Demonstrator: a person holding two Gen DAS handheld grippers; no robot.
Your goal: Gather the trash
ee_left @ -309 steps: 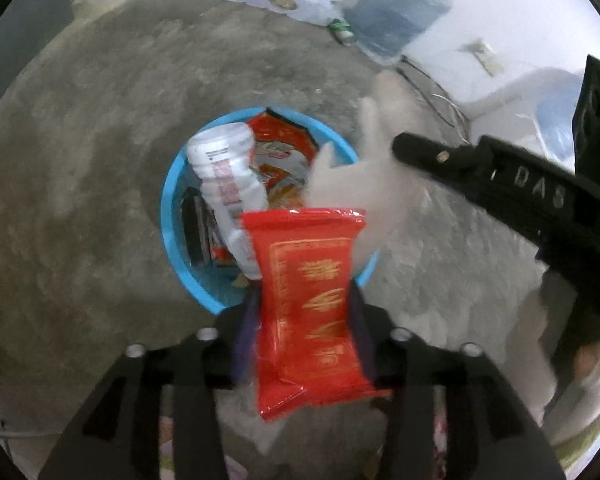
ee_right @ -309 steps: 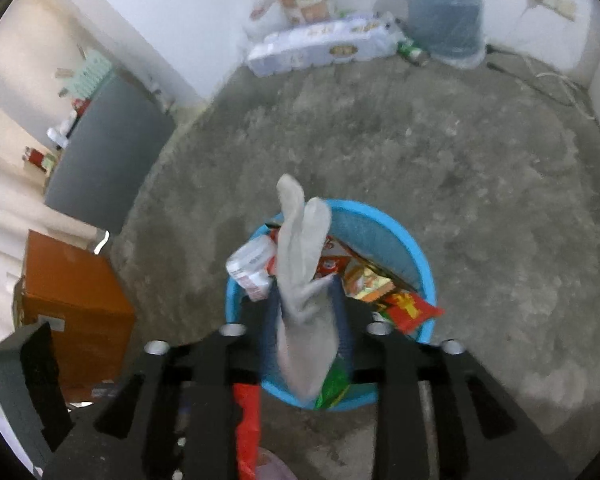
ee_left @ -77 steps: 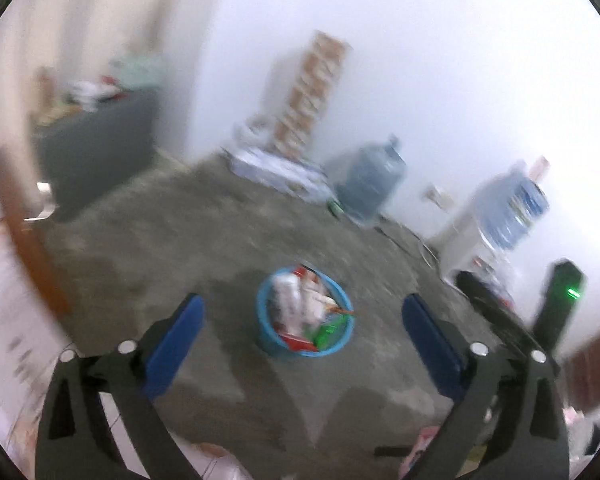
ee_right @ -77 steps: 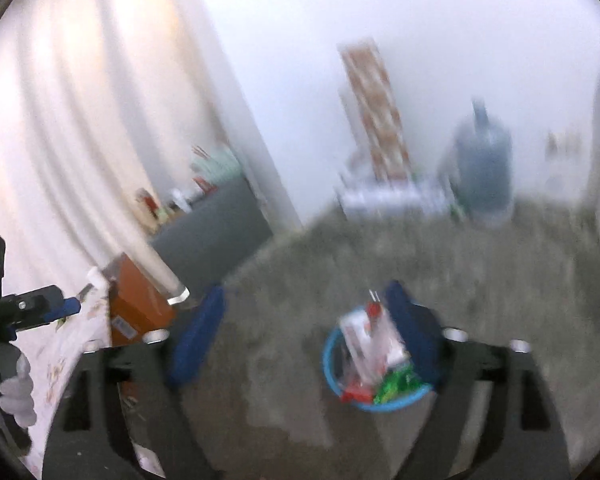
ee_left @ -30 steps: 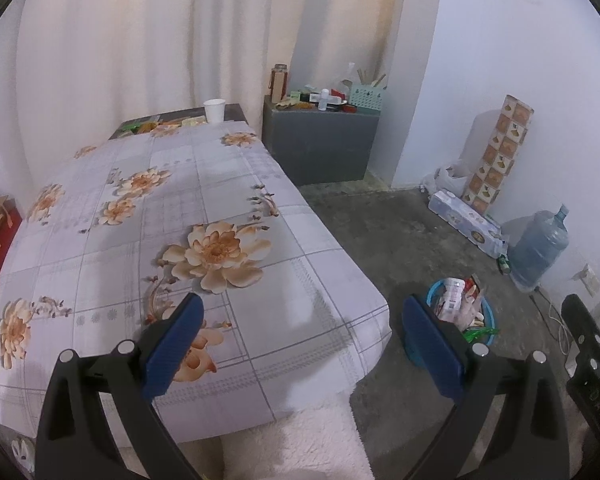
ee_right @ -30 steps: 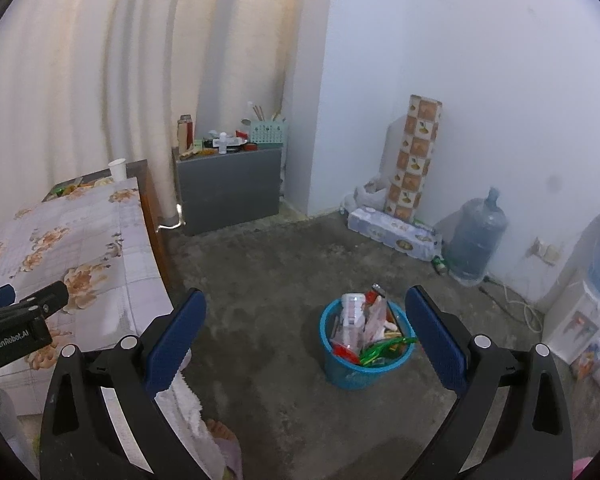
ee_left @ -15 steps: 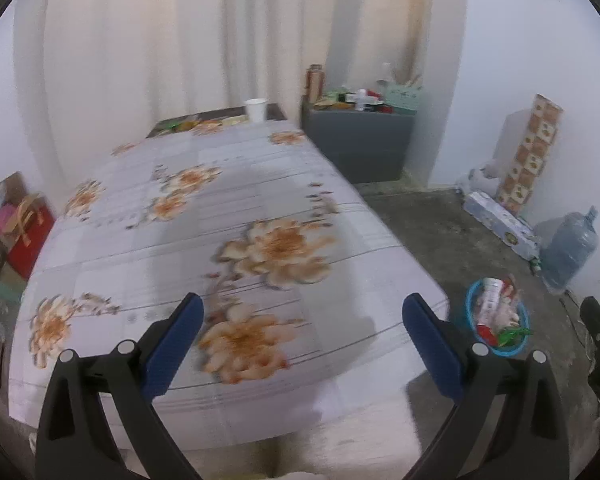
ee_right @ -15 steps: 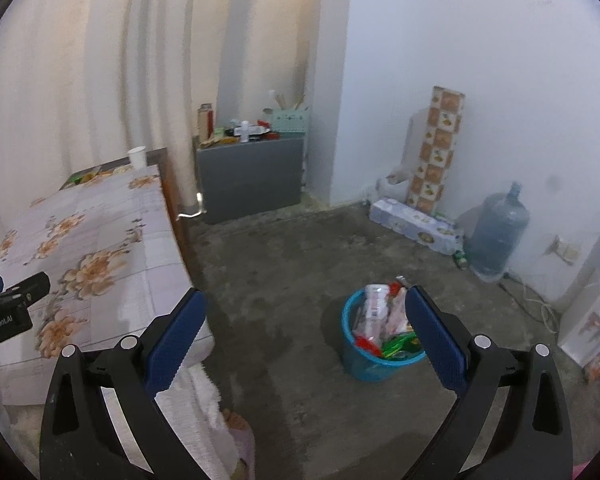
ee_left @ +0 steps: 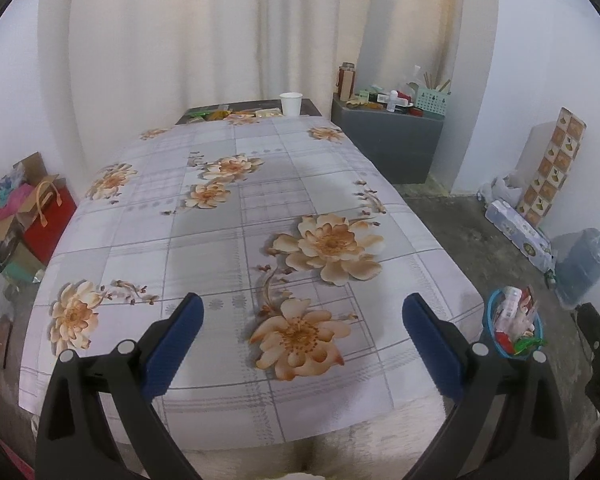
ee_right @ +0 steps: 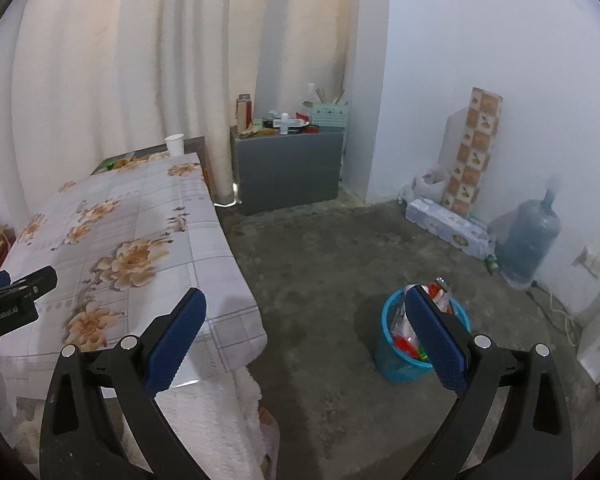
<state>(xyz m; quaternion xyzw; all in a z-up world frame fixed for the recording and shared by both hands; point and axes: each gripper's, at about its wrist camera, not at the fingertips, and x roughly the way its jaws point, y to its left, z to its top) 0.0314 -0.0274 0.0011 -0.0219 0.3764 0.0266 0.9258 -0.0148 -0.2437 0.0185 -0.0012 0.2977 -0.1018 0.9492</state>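
A blue bin (ee_right: 400, 364) full of wrappers stands on the concrete floor, to the right of the table; it also shows in the left wrist view (ee_left: 494, 340). My left gripper (ee_left: 302, 338) is open and empty, held above the near end of the flowered tablecloth (ee_left: 228, 216). My right gripper (ee_right: 306, 338) is open and empty, held over the floor between the table and the bin. A white paper cup (ee_left: 291, 103) and some flat packets (ee_left: 228, 113) lie at the table's far end.
A grey cabinet (ee_right: 288, 164) with clutter on top stands by the curtain. A water jug (ee_right: 530, 240), a long white pack (ee_right: 446, 228) and a patterned box (ee_right: 470, 152) line the right wall. Red bags and boxes (ee_left: 24, 216) sit left of the table.
Both grippers let go of the red wrapper and the grey piece over the bin, opened, and pulled up and away. The left view has swung from the bin to face the table.
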